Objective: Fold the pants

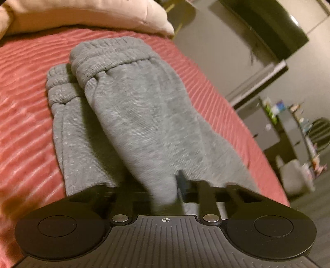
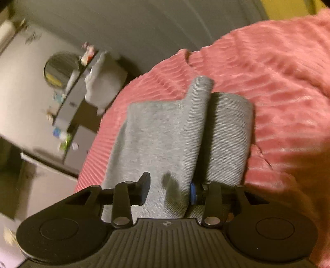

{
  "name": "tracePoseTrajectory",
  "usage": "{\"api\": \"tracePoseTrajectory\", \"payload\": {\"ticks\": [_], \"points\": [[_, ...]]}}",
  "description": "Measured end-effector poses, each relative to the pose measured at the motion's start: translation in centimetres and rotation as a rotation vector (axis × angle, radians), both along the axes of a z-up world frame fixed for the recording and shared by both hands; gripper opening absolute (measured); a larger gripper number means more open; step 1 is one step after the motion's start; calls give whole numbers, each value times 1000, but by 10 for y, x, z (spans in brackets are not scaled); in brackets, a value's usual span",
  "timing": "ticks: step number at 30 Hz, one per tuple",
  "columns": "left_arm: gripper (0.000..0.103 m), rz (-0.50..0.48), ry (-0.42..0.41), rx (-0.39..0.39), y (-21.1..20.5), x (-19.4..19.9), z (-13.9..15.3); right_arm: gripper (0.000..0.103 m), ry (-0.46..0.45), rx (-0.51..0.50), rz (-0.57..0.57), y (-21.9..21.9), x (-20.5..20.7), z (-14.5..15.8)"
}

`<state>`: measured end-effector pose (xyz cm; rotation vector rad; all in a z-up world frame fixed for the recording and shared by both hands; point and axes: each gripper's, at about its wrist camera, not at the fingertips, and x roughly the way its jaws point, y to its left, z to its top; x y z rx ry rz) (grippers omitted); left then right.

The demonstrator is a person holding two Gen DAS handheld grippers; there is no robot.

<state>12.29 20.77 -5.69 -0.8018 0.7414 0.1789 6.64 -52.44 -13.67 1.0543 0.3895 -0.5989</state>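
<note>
Pink ribbed bedspread (image 1: 24,115): grey sweatpants (image 1: 132,115), half-folded. Left gripper (image 1: 177,191) pinches cloth (steadying the fold); right gripper (image 2: 168,188) parted, cloth between, unpressed.

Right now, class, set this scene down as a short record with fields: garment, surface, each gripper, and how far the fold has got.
garment: grey pants, elastic waistband at the far end
surface: red ribbed bedspread, pale pillow beyond
left gripper: jaws nearly closed, pinching a fold of the pants
right gripper: jaws apart, cloth between them, not pressed
fold: pants doubled over lengthwise, one layer on the other
background: blurred shelves and a round mirror
</note>
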Motion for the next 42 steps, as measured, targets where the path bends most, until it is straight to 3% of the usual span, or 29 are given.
{"api": "tracePoseTrajectory", "payload": {"ticks": [2,5,7,9,11,12,14,16,18,19,20,21,22,23,24,25,26,28,31,35,39,42], "points": [[17,-13,7,-16,2,4,1,18,-10,-47,10,-1,0,10],[13,-17,18,-44,6,9,9,6,74,-93,44,-4,15,19],[12,-20,-38,-25,10,7,29,5,119,-132,88,-5,26,32],[12,-35,-160,-24,11,-1,53,5,40,-175,96,-6,20,58],[12,-39,-231,-15,13,-11,66,5,-148,-176,90,-9,-1,76],[12,-43,-246,-4,13,-16,67,5,-212,-182,88,-11,-11,80],[12,-62,-228,10,14,-24,57,5,-229,-220,85,-12,-24,80],[15,-83,-134,53,12,-32,30,5,-143,-239,91,-12,-29,62],[20,-119,18,128,4,-33,-1,5,26,-260,95,-13,-25,37],[21,-116,60,129,4,-34,-10,6,136,-258,109,-14,-21,22],[23,-81,47,58,13,-37,-11,6,220,-247,117,-15,-18,13],[33,-30,28,8,20,-42,-7,6,235,-233,115,-16,-20,10],[55,8,26,10,24,-44,-1,7,213,-230,83,-14,-26,15],[62,46,31,55,26,-46,10,11,218,-244,45,-13,-31,23],[67,68,27,113,25,-48,20,29,258,-278,-15,-10,-33,34],[71,83,15,191,21,-49,31,54,302,-323,-78,-5,-35,44],[72,84,9,250,15,-47,39,63,326,-375,-124,2,-35,54],[76,43,-5,350,-5,-40,52,66,319,-497,-150,24,-30,71],[78,-93,-35,350,-47,-20,55,63,189,-594,45,71,-4,77],[78,-263,-23,314,-118,15,39,54,105,-656,542,170,64,54],[81,-436,-27,457,-188,42,22,50,58,-759,912,258,99,26],[84,-474,-40,586,-207,45,10,47,99,-780,985,266,115,7]]}}
